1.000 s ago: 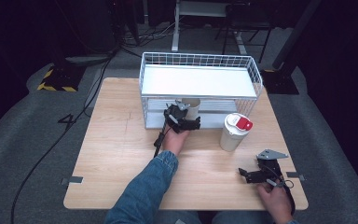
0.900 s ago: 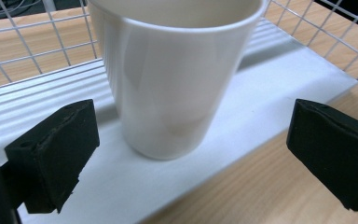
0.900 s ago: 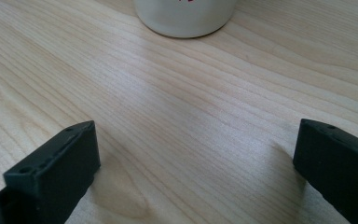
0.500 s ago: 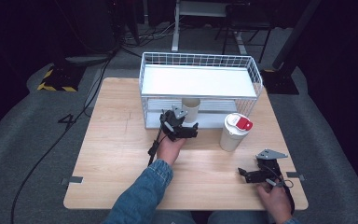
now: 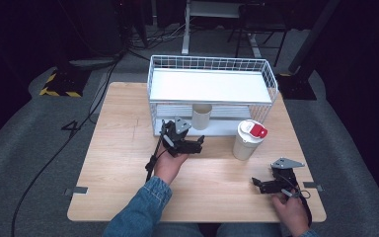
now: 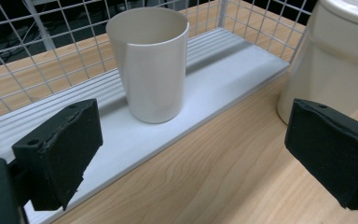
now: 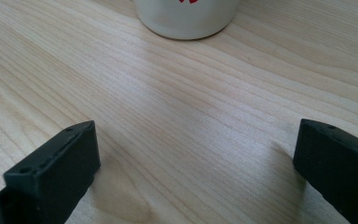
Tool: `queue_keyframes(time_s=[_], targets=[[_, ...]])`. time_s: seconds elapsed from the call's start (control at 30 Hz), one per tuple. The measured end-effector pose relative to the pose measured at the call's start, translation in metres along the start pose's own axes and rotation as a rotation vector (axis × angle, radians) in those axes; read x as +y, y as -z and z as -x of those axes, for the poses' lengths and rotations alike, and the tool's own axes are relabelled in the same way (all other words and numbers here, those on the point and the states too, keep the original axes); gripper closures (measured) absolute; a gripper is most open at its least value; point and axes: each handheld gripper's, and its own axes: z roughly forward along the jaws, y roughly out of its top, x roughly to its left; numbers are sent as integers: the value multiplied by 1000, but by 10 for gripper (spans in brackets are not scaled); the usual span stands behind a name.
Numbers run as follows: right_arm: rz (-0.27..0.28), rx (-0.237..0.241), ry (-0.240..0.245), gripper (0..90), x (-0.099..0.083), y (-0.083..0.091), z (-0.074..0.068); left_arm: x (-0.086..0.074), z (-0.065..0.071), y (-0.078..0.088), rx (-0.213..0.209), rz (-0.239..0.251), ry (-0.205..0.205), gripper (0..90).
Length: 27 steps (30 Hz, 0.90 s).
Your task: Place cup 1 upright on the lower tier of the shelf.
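Cup (image 6: pixel 150 63), upper centre of the left gripper view, upright on the rack's lower shelf (image 6: pixel 223 88). Probably light, thin-walled, smooth: grip its sides gently. Left gripper (image 5: pixel 187 144) jaws apart, just narrowing, empty; right gripper (image 5: pixel 264 184) jaws apart.

Plain cream cup (image 6: pixel 150 63), upright, empty, on rack's lower shelf (image 6: pixel 223 79)

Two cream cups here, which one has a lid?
The cup on the bare table, right of the rack: white lid with red flap. The cup on the rack's lower shelf is open-topped.
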Motion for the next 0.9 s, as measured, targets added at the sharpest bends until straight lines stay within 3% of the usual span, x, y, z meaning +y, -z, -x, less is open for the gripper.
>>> queue_keyframes(time_s=[0.17,0.23,0.5,0.67,0.83,0.9], targets=[[0,0,0,4,0,0,0,-4,-2,15,-11,-6,-12,60],[0,0,0,4,0,0,0,-11,-3,27,8,-11,-34,61],[1,0,3,4,0,0,0,-31,-12,53,29,-34,-18,62],[1,0,2,5,0,0,0,-34,-12,65,25,-57,-47,63],[0,2,3,4,0,0,0,-49,-13,79,23,-67,-41,66],[0,2,2,4,0,0,0,-60,-16,84,24,-79,-19,67]])
